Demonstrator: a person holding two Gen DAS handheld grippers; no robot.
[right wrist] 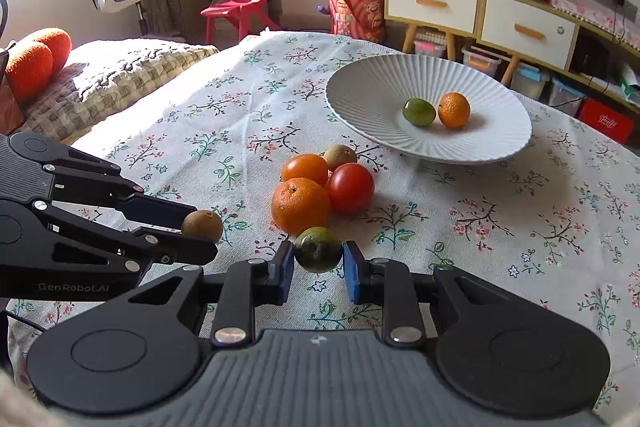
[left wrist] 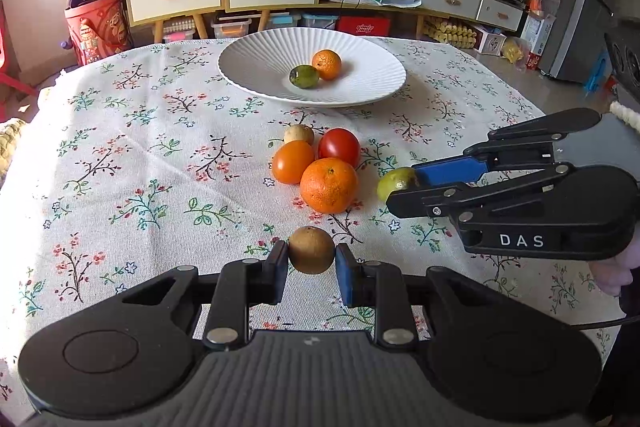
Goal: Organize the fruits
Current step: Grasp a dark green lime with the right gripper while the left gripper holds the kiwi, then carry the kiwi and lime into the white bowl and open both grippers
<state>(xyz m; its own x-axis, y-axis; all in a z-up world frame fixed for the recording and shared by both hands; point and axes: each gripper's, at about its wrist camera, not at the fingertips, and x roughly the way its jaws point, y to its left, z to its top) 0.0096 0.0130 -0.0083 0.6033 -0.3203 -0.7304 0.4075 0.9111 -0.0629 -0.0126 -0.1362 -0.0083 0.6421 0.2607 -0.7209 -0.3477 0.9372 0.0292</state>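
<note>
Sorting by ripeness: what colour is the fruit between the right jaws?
Green fruit, with brownish patches; right wrist view shows it best.

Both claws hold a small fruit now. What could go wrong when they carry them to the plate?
1. The brown fruit in the left claw is round and pinched only at its sides, so it may slip out.
2. The right claw with the green fruit sits close to the big orange; a careless move could scatter that cluster.
3. Fruit dropped into the sloped white plate may knock the two fruits inside.
</note>
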